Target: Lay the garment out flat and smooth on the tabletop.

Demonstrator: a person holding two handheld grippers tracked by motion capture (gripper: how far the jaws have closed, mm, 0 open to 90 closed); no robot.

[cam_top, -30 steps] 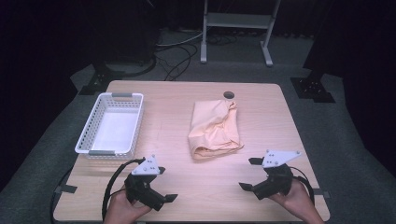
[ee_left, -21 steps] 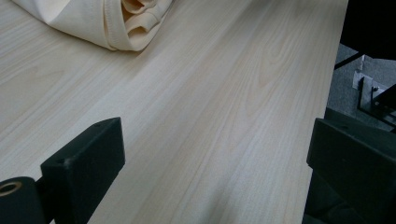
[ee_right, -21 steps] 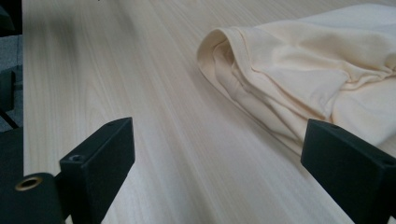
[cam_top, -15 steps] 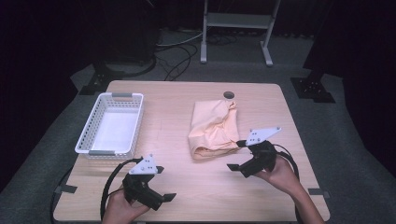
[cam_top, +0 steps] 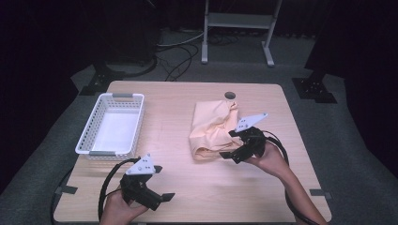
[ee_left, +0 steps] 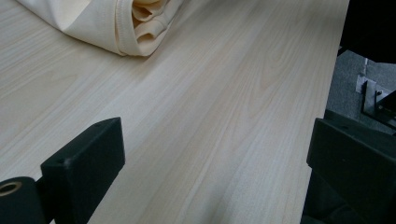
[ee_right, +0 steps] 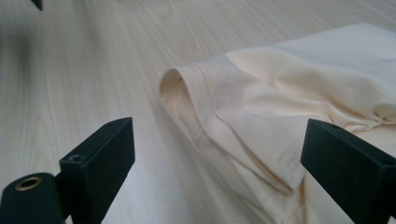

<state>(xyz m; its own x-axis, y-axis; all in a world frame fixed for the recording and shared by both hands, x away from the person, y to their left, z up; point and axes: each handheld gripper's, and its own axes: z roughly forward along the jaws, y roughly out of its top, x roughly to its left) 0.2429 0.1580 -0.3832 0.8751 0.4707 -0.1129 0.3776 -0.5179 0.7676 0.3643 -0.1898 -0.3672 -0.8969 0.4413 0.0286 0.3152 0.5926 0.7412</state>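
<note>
Nothing gripped yet: right gripper [cam_top: 233, 149], jaws spread, is brought to the cream garment [cam_top: 211, 131]'s near edge, left gripper [cam_top: 162, 183] spread, w/ basket [cam_top: 111, 124] unfilled.

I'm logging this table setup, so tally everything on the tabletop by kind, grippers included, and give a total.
Folded cream garment: 1
White plastic basket: 1
Handheld grippers: 2, the left gripper and the right gripper, both with jaws open
Total: 4
</note>
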